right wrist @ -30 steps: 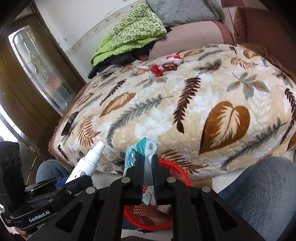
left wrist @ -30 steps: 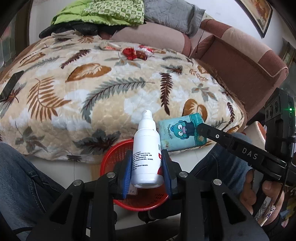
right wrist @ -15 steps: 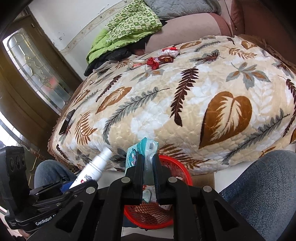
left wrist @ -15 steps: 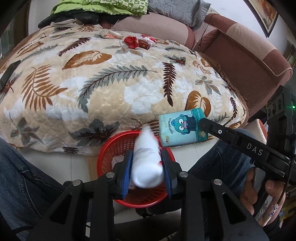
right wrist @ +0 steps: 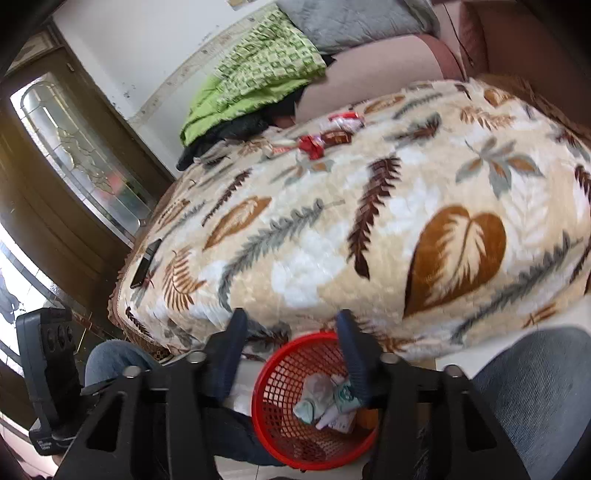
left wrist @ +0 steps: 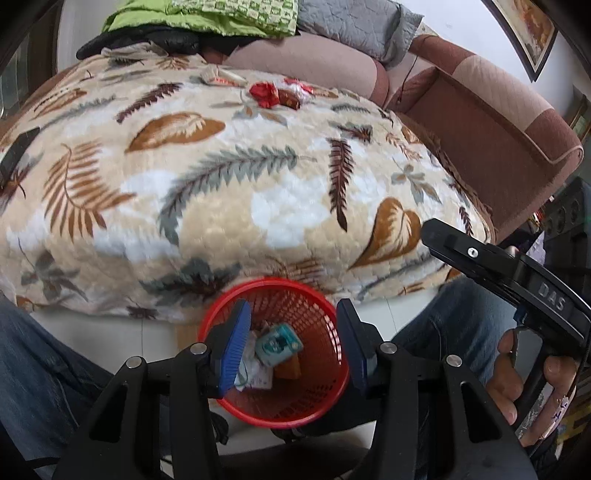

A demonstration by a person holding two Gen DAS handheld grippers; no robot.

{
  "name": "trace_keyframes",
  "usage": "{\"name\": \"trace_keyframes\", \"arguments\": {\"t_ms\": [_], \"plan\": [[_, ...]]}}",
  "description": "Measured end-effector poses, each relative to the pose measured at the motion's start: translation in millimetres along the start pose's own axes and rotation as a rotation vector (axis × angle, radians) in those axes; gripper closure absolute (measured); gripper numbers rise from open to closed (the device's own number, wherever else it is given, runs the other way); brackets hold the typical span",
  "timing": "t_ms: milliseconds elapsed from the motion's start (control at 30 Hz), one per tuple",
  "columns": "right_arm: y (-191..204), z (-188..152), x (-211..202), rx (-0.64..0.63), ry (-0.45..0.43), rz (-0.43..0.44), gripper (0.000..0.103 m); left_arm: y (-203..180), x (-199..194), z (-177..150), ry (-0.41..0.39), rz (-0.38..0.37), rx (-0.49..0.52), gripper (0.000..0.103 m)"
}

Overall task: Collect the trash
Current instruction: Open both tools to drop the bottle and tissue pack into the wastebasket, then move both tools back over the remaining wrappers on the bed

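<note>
A red mesh basket (left wrist: pixel 325 400) stands on the floor between the person's knees; it also shows in the right wrist view (right wrist: pixel 280 435). Inside lie a teal tissue pack (left wrist: pixel 279 343), white crumpled paper (left wrist: pixel 258 376) and an orange item; the teal pack also shows in the right wrist view (right wrist: pixel 343 397). My left gripper (left wrist: pixel 293 341) is open and empty right above the basket. My right gripper (right wrist: pixel 291 349) is open and empty above the basket's far rim. Red and white wrappers (left wrist: pixel 275 94) lie at the far side of the leaf-patterned blanket (left wrist: pixel 221 177); they also show in the right wrist view (right wrist: pixel 325 138).
A brown sofa arm (left wrist: pixel 498 140) rises at the right. Green, black and grey clothes (left wrist: pixel 207 22) are piled at the back. A black phone (right wrist: pixel 146 264) lies at the blanket's left edge. The person's jeans-clad knees flank the basket. A wooden door with glass (right wrist: pixel 74 166) stands left.
Both grippers opened. The white bottle left the left gripper and the teal tissue pack left the right gripper; the pack now lies in the red basket.
</note>
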State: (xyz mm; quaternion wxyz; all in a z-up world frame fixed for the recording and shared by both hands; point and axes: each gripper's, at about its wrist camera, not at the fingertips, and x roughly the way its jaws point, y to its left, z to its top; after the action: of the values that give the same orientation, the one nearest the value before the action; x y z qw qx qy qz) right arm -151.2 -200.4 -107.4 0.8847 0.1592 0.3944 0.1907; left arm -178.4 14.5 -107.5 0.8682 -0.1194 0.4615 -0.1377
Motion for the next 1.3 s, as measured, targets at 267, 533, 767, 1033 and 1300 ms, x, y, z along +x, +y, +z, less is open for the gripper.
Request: {"name": "trace_keyframes", "arguments": {"t_ms": [267,533,767,1033,1300], "plan": [[3,45,-6,-0.015,-0.061,0.028,0.033,-1,-18,60,-0.103,0.002,0.024,0.04],[0,123,7,-0.015,-0.127,0.073,0.027,8,-4,143,-0.106,-0.057,-0.026,0.036],[-15,201,53,0.035,-0.117,0.103,0.026,23,36,221,-0.095,-0.04,-0.086,0.036],[-60,270,154,0.114,-0.033,0.098,0.026,33,108,293,-0.064,-0.017,-0.117,0.036],[-121,292,252,0.219,0.055,0.106,0.027,36,201,336,-0.004,-0.009,-0.107,0.036]]}}
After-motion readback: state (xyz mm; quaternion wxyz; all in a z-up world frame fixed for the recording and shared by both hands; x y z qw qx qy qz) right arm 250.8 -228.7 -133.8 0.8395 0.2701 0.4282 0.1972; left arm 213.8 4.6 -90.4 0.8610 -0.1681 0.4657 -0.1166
